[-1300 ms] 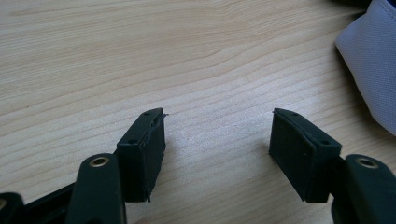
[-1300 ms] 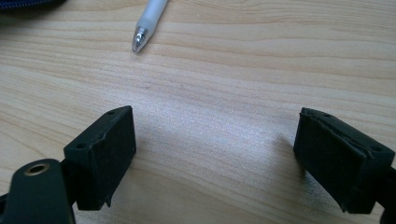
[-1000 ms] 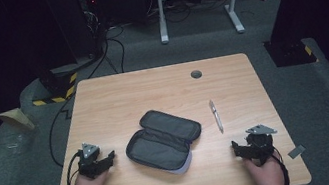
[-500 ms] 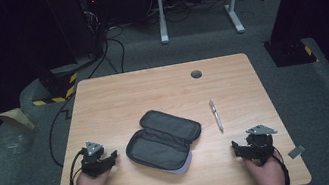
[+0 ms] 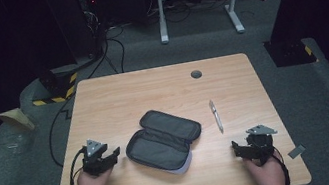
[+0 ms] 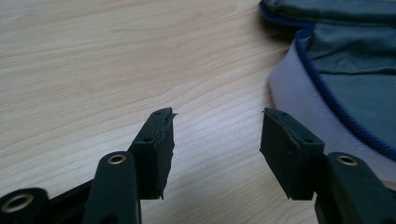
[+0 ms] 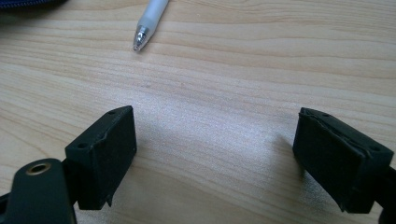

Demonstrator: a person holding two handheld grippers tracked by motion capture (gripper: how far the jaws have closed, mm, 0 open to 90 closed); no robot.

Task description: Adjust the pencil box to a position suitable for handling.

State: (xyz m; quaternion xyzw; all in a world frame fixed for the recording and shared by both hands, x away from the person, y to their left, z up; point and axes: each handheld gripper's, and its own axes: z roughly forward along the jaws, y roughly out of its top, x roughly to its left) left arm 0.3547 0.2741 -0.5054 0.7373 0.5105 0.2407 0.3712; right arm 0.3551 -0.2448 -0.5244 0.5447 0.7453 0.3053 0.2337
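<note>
Both tools are spread and empty: the left tool (image 5: 113, 154), its jaws just closing partway, could shove the open grey fabric pencil case (image 5: 164, 139) aside, while the right tool (image 5: 238, 147) might roll the white pen (image 5: 215, 116) off-centre.

pencil case (image 5: 164, 139): dark grey, blue zip, unzipped, lying flat and open; just right of the left gripper (image 6: 215, 135) jaws, not between them
pen (image 5: 215, 116): white, silver tip, lying flat; ahead of the right gripper (image 7: 215, 140) jaws, apart
</note>
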